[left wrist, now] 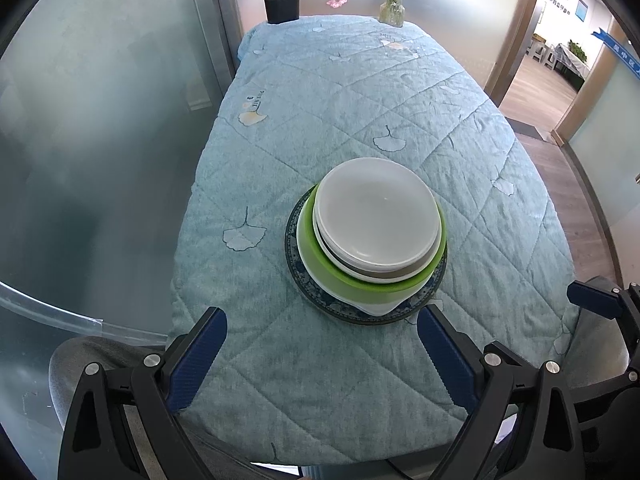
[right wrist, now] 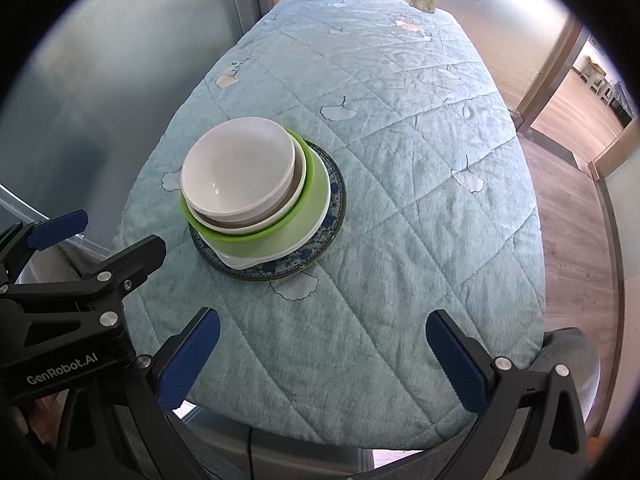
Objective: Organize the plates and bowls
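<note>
One stack stands on the table's teal quilted cloth (left wrist: 352,120). At the bottom is a blue patterned plate (left wrist: 340,308), then a white square plate (left wrist: 376,310), a green bowl (left wrist: 340,268), a grey-banded bowl (left wrist: 372,274) and a white bowl (left wrist: 378,212) on top. The stack also shows in the right wrist view, white bowl (right wrist: 238,168) on top. My left gripper (left wrist: 322,354) is open and empty, just short of the stack. My right gripper (right wrist: 322,354) is open and empty, to the stack's right and nearer the table's front edge.
A black pot with pink blossoms (left wrist: 282,6) and a glass vase of flowers (left wrist: 392,10) stand at the table's far end. A frosted glass wall (left wrist: 100,100) runs along the left. A grey chair (right wrist: 572,356) sits at the near right corner.
</note>
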Demonstrator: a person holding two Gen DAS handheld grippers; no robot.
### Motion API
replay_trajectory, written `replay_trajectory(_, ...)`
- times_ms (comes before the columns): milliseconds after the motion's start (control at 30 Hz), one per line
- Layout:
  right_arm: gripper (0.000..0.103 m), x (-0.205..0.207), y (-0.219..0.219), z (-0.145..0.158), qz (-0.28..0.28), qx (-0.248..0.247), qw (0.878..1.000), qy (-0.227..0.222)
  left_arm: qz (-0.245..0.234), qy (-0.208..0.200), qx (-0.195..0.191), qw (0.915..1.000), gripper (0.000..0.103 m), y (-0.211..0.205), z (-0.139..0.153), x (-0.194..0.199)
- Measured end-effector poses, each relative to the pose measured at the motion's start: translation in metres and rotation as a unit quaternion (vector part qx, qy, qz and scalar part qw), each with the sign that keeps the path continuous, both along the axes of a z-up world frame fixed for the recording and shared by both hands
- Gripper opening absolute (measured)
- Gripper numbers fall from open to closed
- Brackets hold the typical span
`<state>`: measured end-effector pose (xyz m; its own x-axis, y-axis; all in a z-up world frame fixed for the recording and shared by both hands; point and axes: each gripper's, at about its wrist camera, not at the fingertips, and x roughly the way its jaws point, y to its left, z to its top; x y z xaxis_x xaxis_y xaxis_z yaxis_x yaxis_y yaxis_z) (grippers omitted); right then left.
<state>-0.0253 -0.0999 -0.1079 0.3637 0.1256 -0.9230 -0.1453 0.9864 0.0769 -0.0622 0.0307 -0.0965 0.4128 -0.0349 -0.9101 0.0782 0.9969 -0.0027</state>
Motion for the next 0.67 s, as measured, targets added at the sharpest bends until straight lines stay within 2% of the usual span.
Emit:
replay_trajectory(433,0.102,0.0003,0.0082,0.0014,0.023,0.006,1.000,-0.014,0.004,0.002,0.000,1.0000,0.098,0.0029,-0.0042,0.0021)
replay_trajectory(467,0.102,0.0006,0.0084,0.0011,0.020,0.003,1.000,-0.015,0.006,0.000,0.002,1.0000,0.103,0.0038,-0.0043,0.0021)
replay_trajectory(567,0.102,0.0015,0.0073,0.0000,0.010,-0.004,1.000,-0.020,0.006,-0.022,0.006,0.9997,0.102,0.0063,-0.0007,0.0000)
replay_trajectory(667,0.102,0.0023,0.0063,-0.0004,0.013,0.009,1.000,-0.023,0.007,-0.019,-0.007,0.9998,0.102,0.0074,-0.0012,0.0015)
